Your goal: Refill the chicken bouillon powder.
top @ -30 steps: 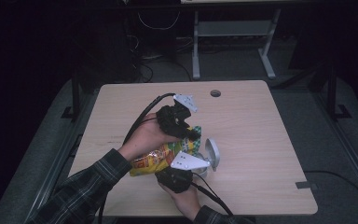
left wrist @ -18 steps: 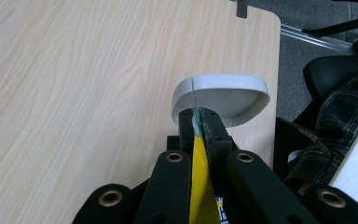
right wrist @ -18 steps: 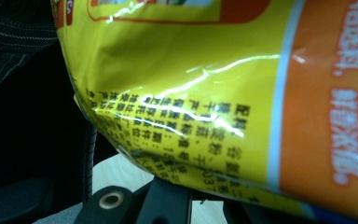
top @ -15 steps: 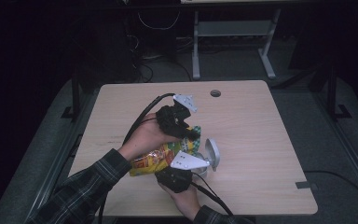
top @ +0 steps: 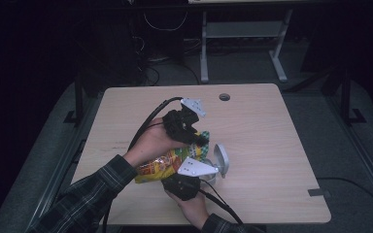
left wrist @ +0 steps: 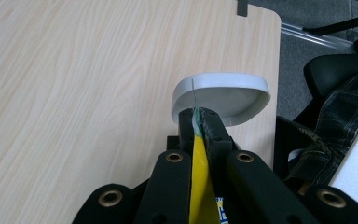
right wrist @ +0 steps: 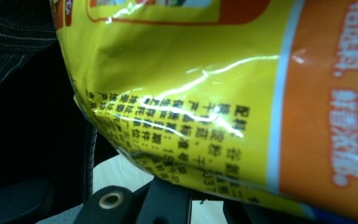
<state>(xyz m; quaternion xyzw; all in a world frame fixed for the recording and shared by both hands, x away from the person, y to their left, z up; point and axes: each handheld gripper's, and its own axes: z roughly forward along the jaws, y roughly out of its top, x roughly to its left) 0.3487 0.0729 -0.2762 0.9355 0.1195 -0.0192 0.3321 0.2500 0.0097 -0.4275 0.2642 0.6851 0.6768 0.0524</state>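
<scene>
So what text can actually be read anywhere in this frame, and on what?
Snack bag: rows of small black Chinese print, too blurred to quote.
Its orange band: larger white Chinese characters, also blurred.
High view: the bag's front graphic is too small to read.
No other text.

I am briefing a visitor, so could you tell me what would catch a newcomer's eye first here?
A glossy yellow snack bag held over the near middle of the wooden table, pinched by the left hand-held gripper and the right hand-held gripper. Just right of it lies a small grey bowl.

Snack bag (right wrist: 205, 93) hides the right tool's jaws.
</scene>
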